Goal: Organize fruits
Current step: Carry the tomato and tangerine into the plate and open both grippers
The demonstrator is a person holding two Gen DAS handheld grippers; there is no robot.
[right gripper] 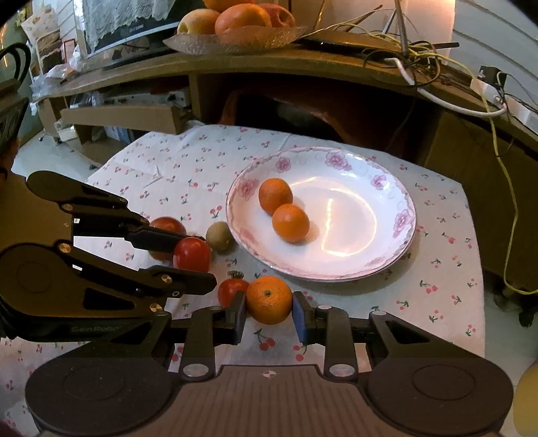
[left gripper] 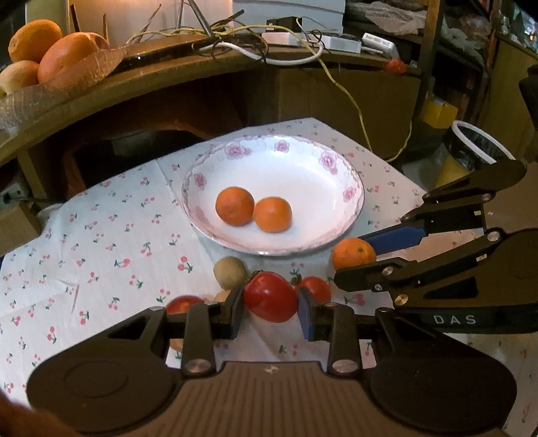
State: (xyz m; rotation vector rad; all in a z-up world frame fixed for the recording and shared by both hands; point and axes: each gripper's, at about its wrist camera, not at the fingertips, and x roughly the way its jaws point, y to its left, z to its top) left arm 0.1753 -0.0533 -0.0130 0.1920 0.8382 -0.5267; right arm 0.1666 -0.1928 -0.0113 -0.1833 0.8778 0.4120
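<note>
A white floral plate (left gripper: pixel 339 222) (right gripper: pixel 380 248) on the cherry-print cloth holds two oranges (left gripper: pixel 234 206) (left gripper: pixel 272 214) (right gripper: pixel 275 196) (right gripper: pixel 290 223). My left gripper (left gripper: pixel 270 312) is shut on a red tomato (left gripper: pixel 270 295) (right gripper: pixel 192 254), low over the cloth in front of the plate. My right gripper (right gripper: pixel 269 314) is shut on a third orange (right gripper: pixel 269 299) (left gripper: pixel 353 252), just right of it. On the cloth lie a kiwi (left gripper: pixel 230 272) (right gripper: pixel 219 236) and two more tomatoes (left gripper: pixel 314 288) (left gripper: pixel 183 304) (right gripper: pixel 232 290) (right gripper: pixel 166 225).
A wooden desk behind the table carries a glass bowl of large fruit (left gripper: pixel 50 50) (right gripper: pixel 235 23) and tangled cables (left gripper: pixel 255 40) (right gripper: pixel 420 57). A lined bin (left gripper: pixel 477 148) stands at the right. The cloth's edges drop off left and right.
</note>
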